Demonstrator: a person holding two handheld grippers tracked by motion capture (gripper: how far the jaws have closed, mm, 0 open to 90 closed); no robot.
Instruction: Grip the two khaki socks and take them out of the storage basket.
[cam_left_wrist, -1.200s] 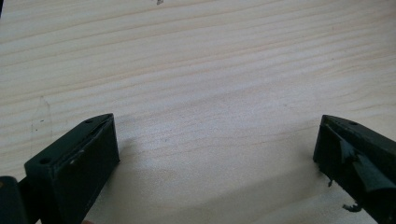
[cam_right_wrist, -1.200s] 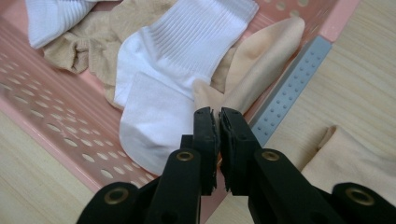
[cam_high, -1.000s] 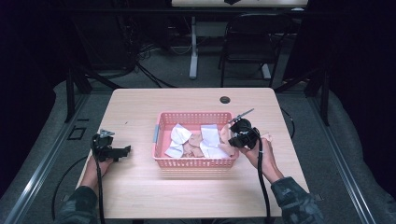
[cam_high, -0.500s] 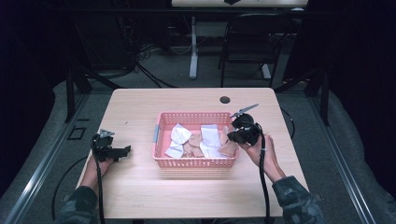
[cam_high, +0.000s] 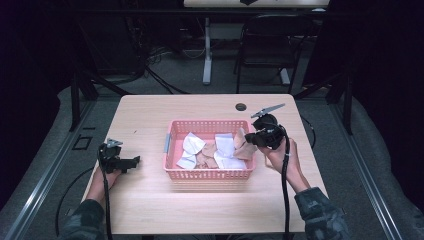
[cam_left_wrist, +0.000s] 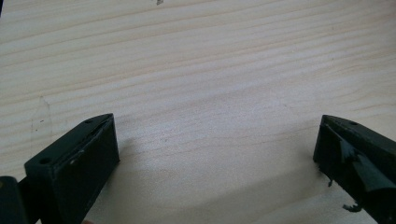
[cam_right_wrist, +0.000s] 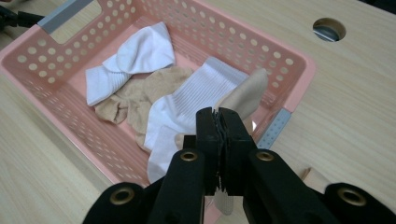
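table (cam_high: 150, 210): pale matt wood | basket (cam_right_wrist: 299, 70): perforated pink plastic | socks (cam_right_wrist: 196, 100): soft ribbed cloth

Right gripper (cam_high: 251, 140) lifted a little higher over the right end of the pink plastic basket (cam_high: 172, 134). Soft tan sock (cam_high: 243, 146) pulled up with it, pinched between the closed jaws, now hanging partly above the other socks instead of lying flat among them.
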